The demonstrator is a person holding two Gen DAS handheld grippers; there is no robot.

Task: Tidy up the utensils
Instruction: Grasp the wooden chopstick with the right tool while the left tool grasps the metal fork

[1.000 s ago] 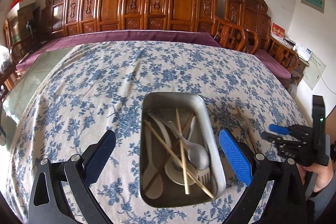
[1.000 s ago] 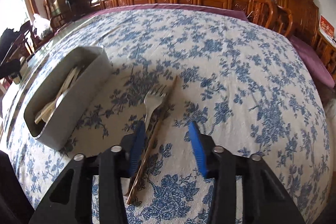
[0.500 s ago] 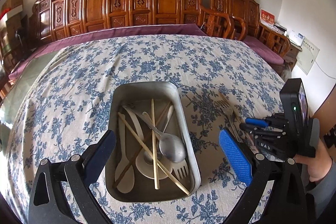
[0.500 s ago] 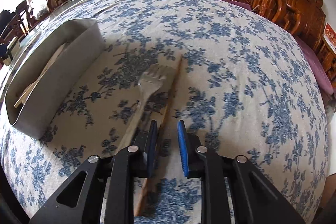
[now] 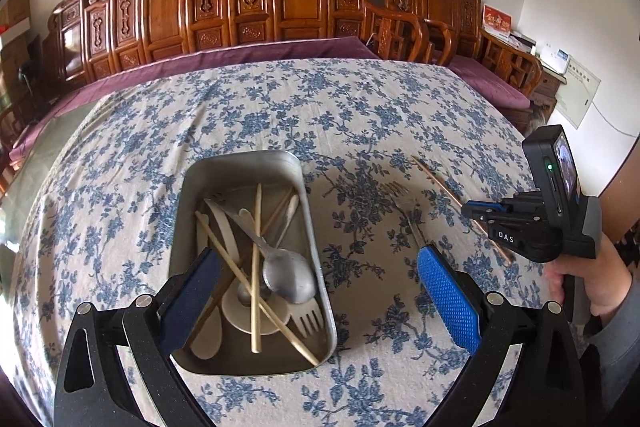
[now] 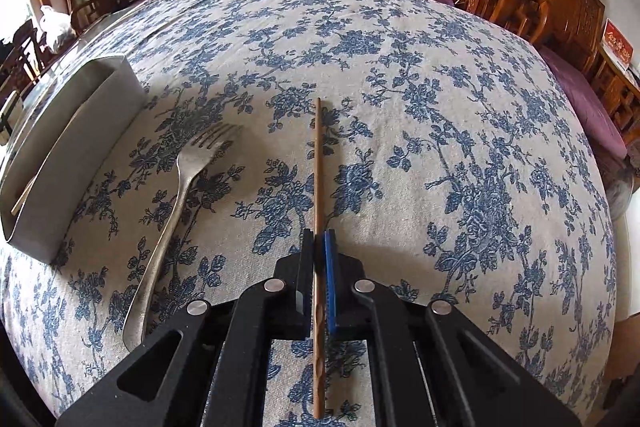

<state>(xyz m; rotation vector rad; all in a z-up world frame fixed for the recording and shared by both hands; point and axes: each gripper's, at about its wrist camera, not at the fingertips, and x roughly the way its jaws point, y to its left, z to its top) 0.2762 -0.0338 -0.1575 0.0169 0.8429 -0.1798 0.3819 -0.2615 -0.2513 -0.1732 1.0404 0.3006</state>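
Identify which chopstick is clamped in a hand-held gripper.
The dark brown chopstick on the cloth, pinched by the right hand-held gripper; the pale ones lie in the tray.

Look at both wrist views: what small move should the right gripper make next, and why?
Probably lift: the right gripper is shut on the brown chopstick, which looks to be still low over the tablecloth. Raising it first should clear the metal fork before carrying it to the metal tray.

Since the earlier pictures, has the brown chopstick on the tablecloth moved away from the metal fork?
Yes. The brown chopstick lay against the metal fork before; now it sits apart, to the fork's right, clamped in the right hand-held gripper.
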